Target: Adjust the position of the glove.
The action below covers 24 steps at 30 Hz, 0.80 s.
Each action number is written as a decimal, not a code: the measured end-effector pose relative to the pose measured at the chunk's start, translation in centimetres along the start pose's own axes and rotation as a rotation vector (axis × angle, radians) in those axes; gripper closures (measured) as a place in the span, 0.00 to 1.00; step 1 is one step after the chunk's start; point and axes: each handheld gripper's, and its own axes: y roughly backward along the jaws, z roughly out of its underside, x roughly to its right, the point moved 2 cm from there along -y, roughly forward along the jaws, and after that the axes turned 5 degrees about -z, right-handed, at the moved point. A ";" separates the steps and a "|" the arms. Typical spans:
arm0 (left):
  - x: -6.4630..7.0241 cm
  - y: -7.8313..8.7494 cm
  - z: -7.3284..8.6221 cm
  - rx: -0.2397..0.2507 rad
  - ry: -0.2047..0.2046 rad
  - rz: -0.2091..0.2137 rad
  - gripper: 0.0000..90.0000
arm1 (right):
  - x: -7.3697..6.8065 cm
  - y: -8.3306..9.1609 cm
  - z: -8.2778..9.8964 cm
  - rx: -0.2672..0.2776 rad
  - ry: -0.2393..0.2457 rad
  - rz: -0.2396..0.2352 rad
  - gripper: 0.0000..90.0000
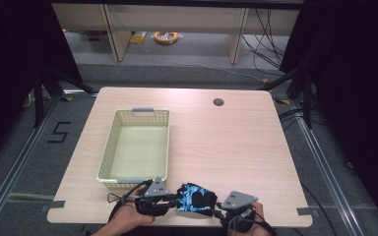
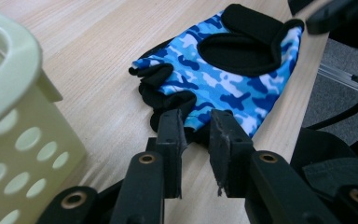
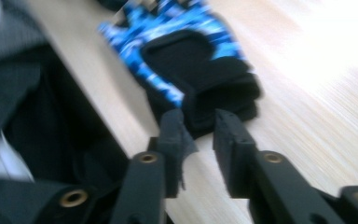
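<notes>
A fingerless glove (image 1: 195,196) in blue camouflage with black trim lies flat at the table's near edge. In the left gripper view the glove (image 2: 219,74) has its finger end toward my left gripper (image 2: 196,122). Those jaws stand slightly apart, with the glove's black edge in the gap and the pads not pressing on it. My right gripper (image 3: 199,122) is at the glove's (image 3: 177,56) black cuff, jaws likewise a little apart around the folded strap. From above, the left gripper (image 1: 173,200) and the right gripper (image 1: 220,209) flank the glove.
A pale yellow perforated basket (image 1: 107,147) stands empty on the left half of the wooden table (image 1: 226,142), its near corner (image 2: 14,93) close beside my left gripper. A round cable hole (image 1: 218,102) sits at the far right. The person's dark clothing is just off the near edge.
</notes>
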 end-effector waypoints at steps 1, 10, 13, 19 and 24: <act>0.0 0.0 0.1 -0.006 -0.002 0.002 0.80 | 0.8 0.4 0.1 0.056 -0.052 0.000 0.73; 1.1 -0.7 0.4 -0.034 0.029 0.028 0.78 | 3.8 -0.3 0.6 0.157 -0.436 -0.098 0.59; 1.2 -0.9 0.5 -0.054 -0.006 0.027 0.78 | 3.7 -0.7 0.5 0.142 -0.451 -0.108 0.59; 2.0 -1.5 0.7 -0.080 -0.038 0.029 0.78 | 3.9 -1.8 0.5 0.093 -0.471 -0.124 0.60; 2.4 -1.7 0.7 -0.058 -0.005 0.023 0.79 | 3.7 -2.5 0.4 0.055 -0.450 -0.100 0.63</act>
